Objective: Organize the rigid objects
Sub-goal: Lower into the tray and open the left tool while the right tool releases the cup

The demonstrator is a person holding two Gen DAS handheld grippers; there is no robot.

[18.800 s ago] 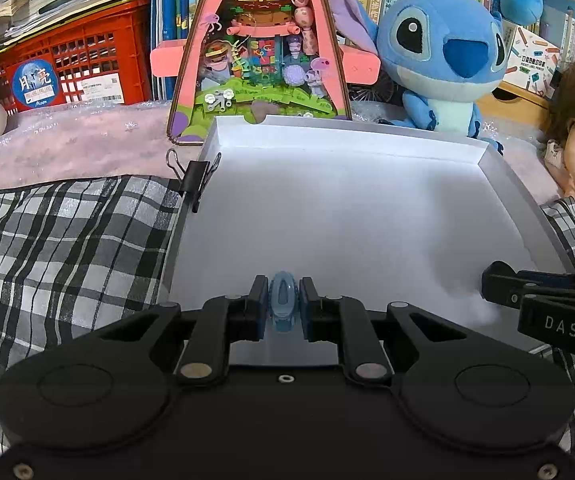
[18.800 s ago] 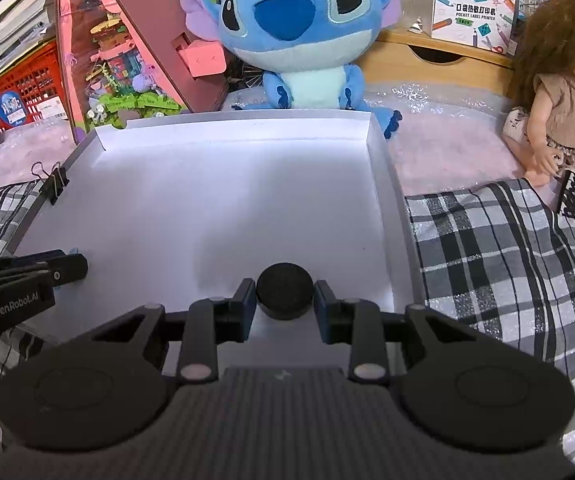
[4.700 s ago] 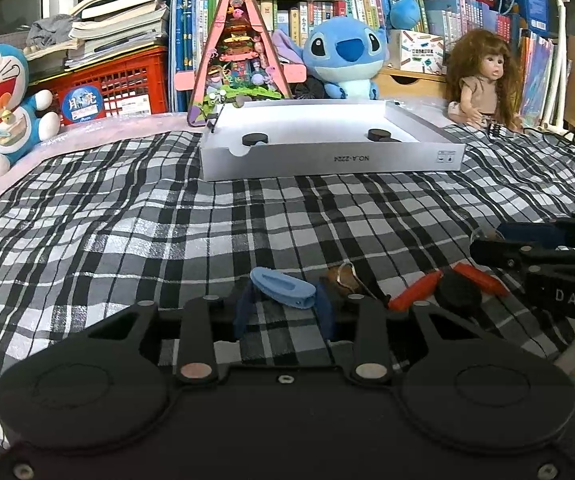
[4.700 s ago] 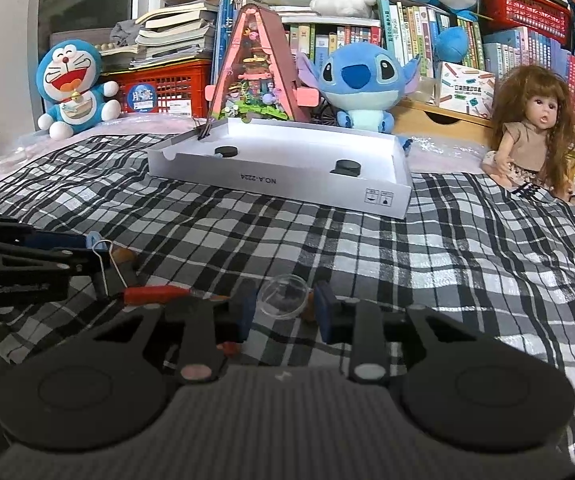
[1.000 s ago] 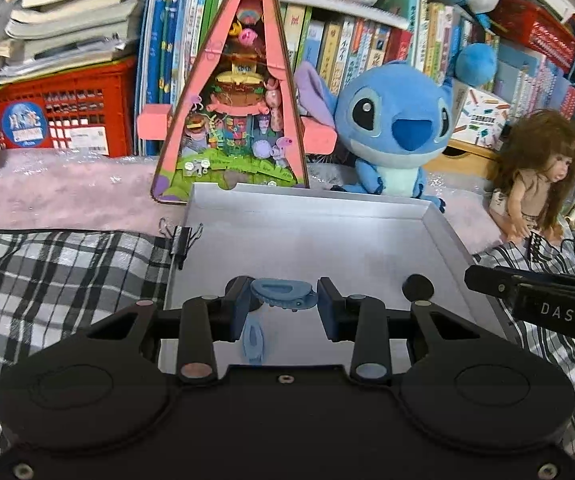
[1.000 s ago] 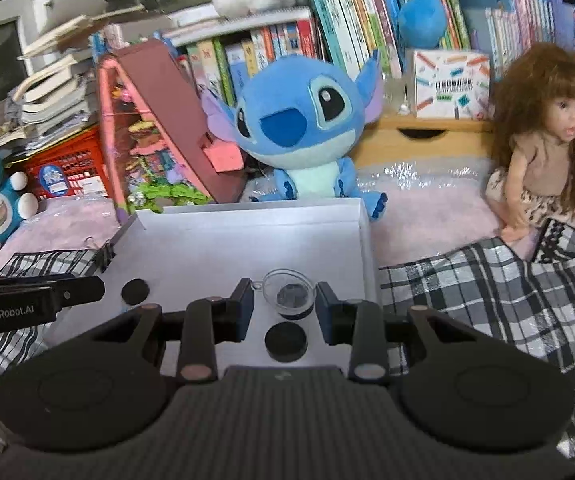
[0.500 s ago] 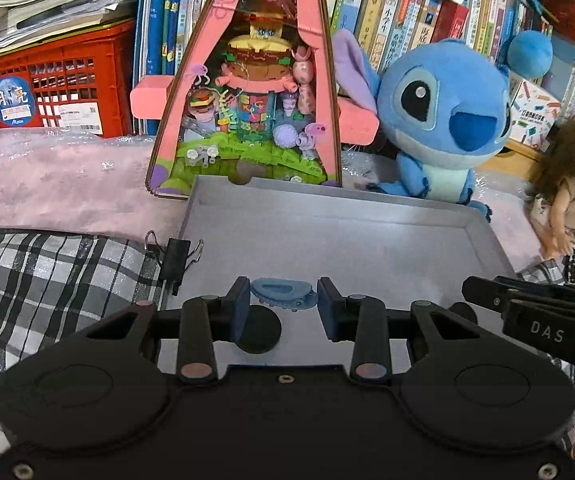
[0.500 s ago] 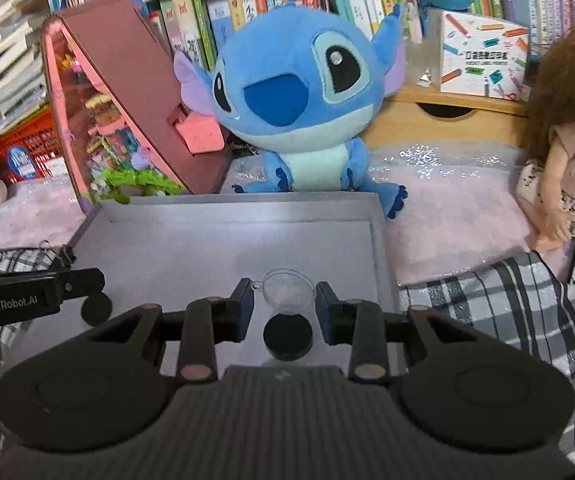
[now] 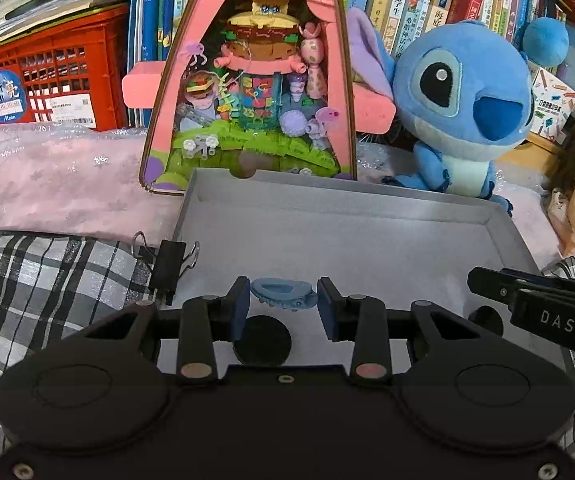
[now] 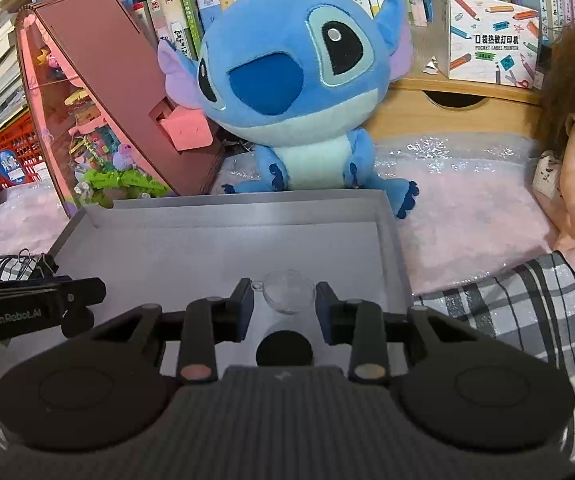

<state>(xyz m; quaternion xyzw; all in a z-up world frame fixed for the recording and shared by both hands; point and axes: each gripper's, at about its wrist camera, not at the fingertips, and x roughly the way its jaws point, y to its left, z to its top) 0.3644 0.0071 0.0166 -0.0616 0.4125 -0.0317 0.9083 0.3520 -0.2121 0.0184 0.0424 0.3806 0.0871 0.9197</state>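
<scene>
Blue plastic hair clip (image 9: 284,294), stiff and light, sits clamped endwise in the left gripper (image 9: 283,304) at lower centre, above the white box (image 9: 367,216). Clear plastic dome (image 10: 288,291), likely slippery, is pinched across its rim by the right gripper (image 10: 285,304).

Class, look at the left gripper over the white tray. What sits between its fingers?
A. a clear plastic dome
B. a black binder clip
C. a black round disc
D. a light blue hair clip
D: the left gripper has a light blue hair clip between its fingers above the white tray; a black disc lies in the tray below it.
</scene>
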